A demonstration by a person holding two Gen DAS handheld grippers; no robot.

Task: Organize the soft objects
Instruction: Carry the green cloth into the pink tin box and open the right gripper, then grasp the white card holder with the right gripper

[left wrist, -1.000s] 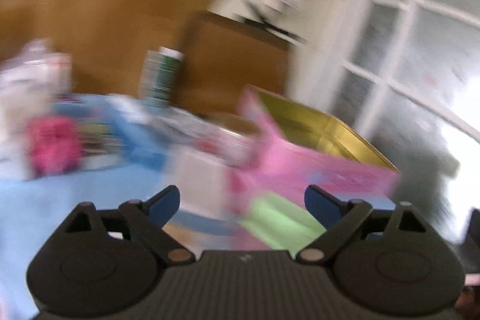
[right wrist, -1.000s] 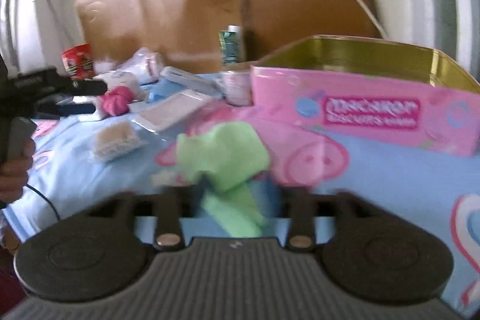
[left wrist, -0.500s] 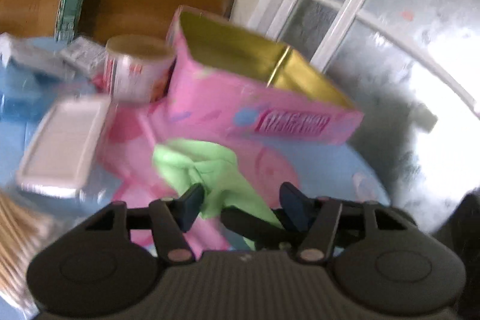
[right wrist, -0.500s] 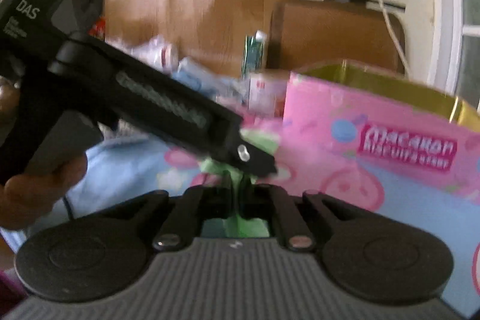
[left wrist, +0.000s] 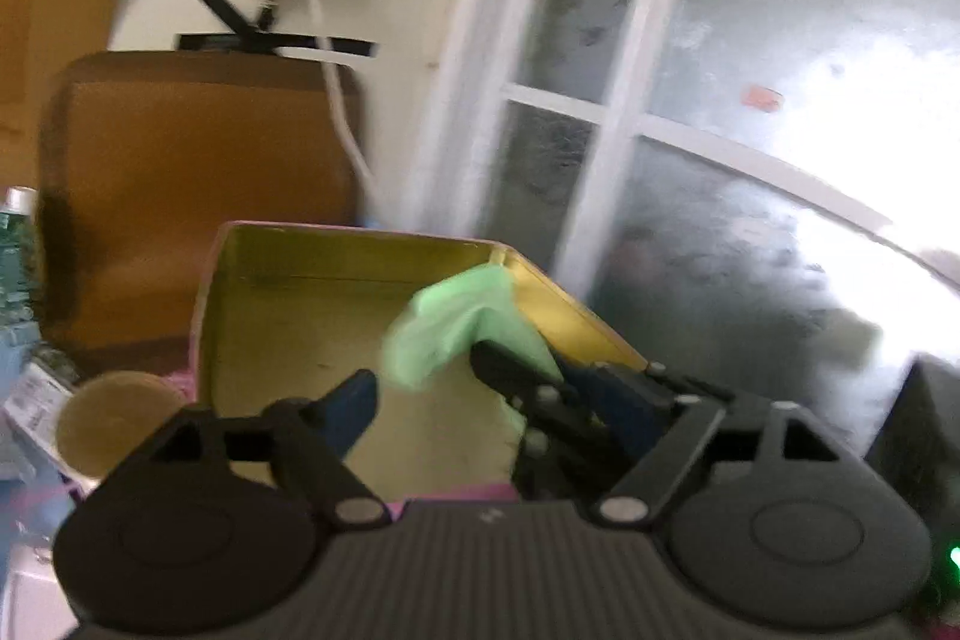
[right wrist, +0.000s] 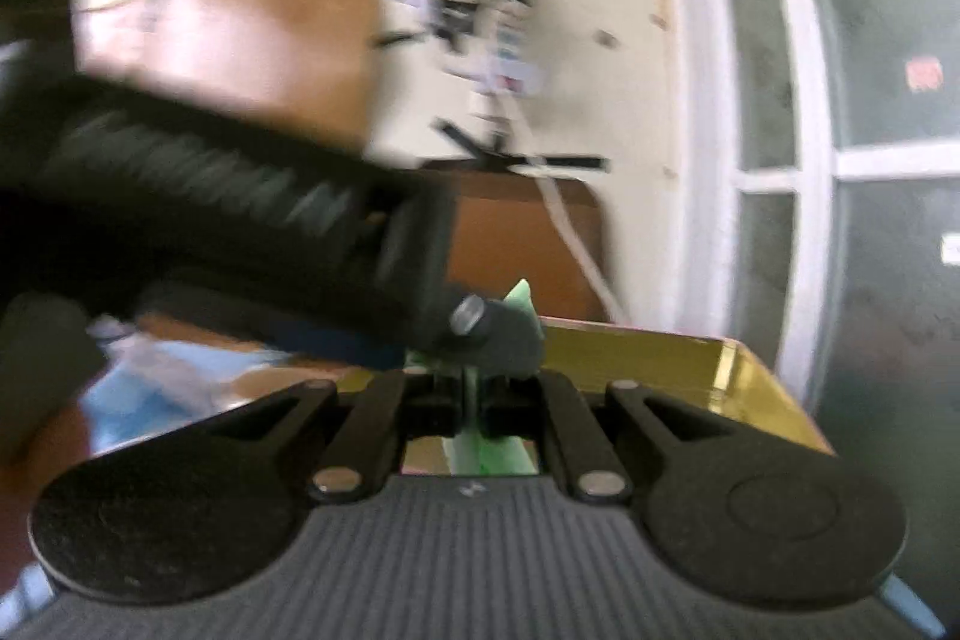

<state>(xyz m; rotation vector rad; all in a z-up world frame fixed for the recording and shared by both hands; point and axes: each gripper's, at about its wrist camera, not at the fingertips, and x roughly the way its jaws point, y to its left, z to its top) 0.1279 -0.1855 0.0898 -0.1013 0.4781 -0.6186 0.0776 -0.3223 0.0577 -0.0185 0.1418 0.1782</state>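
Note:
A light green cloth (left wrist: 462,328) hangs over the open pink tin with a gold inside (left wrist: 336,316). My right gripper (right wrist: 471,400) is shut on the green cloth (right wrist: 486,454) and holds it above the tin's gold rim (right wrist: 690,358). In the left wrist view the right gripper's black fingers (left wrist: 528,382) pinch the cloth from the right. My left gripper (left wrist: 474,394) is open around the cloth, its blue pads apart, close above the tin. The left gripper's black body (right wrist: 240,220) crosses the right wrist view, blurred.
A round brown lid or cup (left wrist: 114,424) stands left of the tin. A brown chair back (left wrist: 198,172) is behind it, with a white cable on the wall. A window with white bars (left wrist: 720,100) fills the right side. Blue tablecloth (right wrist: 144,388) and clutter show at far left.
Both grippers rose and moved forward from the table to above the open tin. The green cloth went up with the right gripper, off the tablecloth.

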